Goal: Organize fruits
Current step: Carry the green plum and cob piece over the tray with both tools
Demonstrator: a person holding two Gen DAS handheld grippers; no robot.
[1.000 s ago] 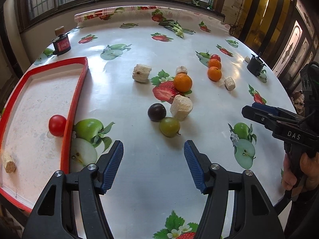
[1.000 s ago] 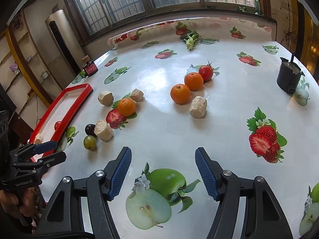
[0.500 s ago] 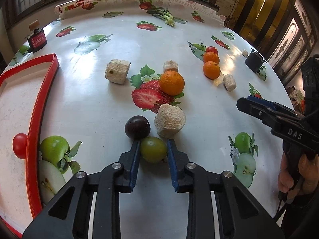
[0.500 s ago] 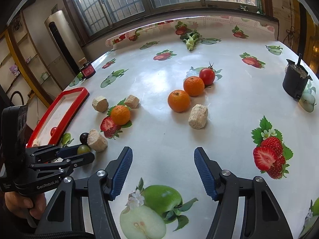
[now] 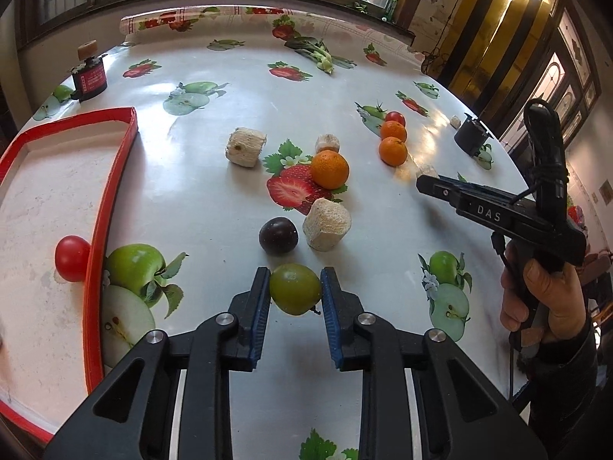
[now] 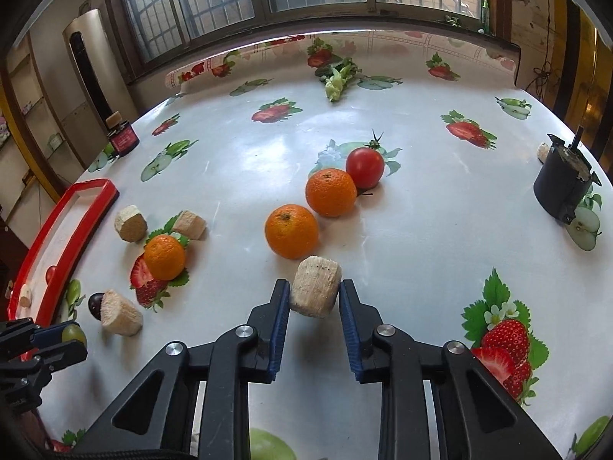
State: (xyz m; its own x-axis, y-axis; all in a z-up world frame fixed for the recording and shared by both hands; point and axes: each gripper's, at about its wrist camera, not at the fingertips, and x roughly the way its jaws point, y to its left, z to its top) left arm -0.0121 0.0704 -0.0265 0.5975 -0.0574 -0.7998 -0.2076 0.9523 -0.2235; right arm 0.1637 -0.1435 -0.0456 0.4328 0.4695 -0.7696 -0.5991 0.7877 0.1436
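Green plum [image 5: 295, 288] and beige chunk [image 6: 315, 291], both clamped.

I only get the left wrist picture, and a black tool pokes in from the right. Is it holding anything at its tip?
Observer: Yes. The right gripper has just closed its jaws on a beige, porous cylinder-shaped chunk, and the pads press on both sides of it.
Operator: Is the small red tomato alone in the red-rimmed tray?
Observer: No. A small beige piece lies in the tray too, near the tomato.
Operator: What stands beyond the tray, out of my picture?
Observer: A tall silver cabinet stands by the window.
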